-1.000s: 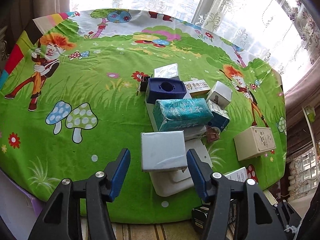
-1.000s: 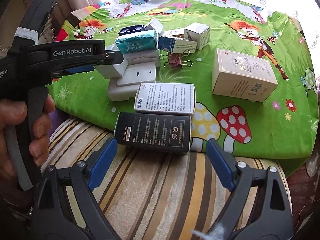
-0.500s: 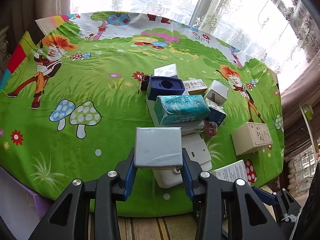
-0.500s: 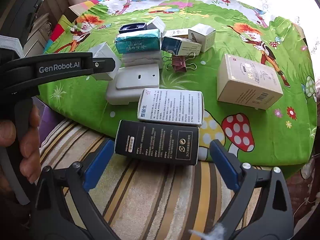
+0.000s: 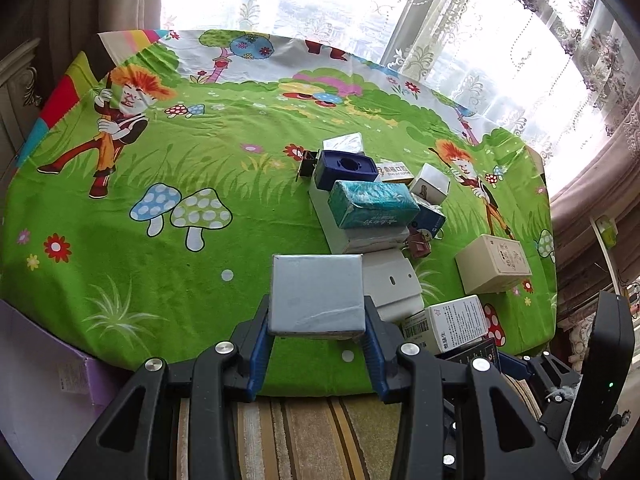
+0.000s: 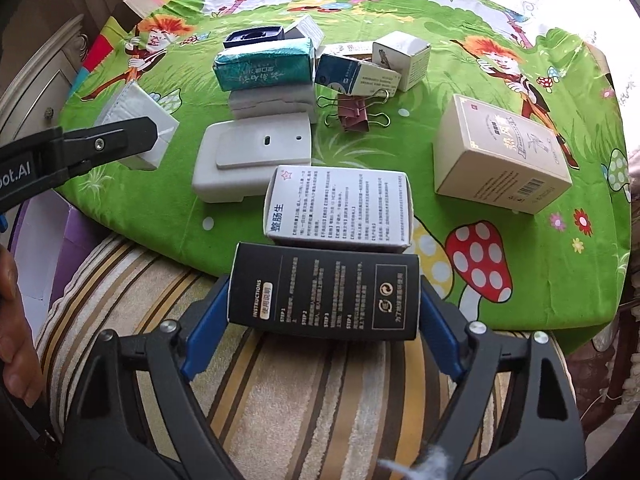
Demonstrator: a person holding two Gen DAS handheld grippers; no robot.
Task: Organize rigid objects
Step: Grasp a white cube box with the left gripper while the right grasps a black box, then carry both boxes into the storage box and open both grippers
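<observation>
left gripper (image 5: 318, 330) clamped on silver box (image 5: 316, 294), held above near edge of surface (image 5: 160, 272) | right gripper (image 6: 322, 330) pinching black box (image 6: 324, 292) at surface edge, touching white printed box (image 6: 340, 208)

You have two grippers, left gripper (image 5: 317, 334) and right gripper (image 6: 323, 316), and two dark binder clips (image 6: 354, 113), (image 5: 307, 163). One teal wrapped tissue pack (image 6: 262, 64). One navy plastic tray (image 6: 253, 36). One flat white plastic casing (image 6: 252, 158).
</observation>
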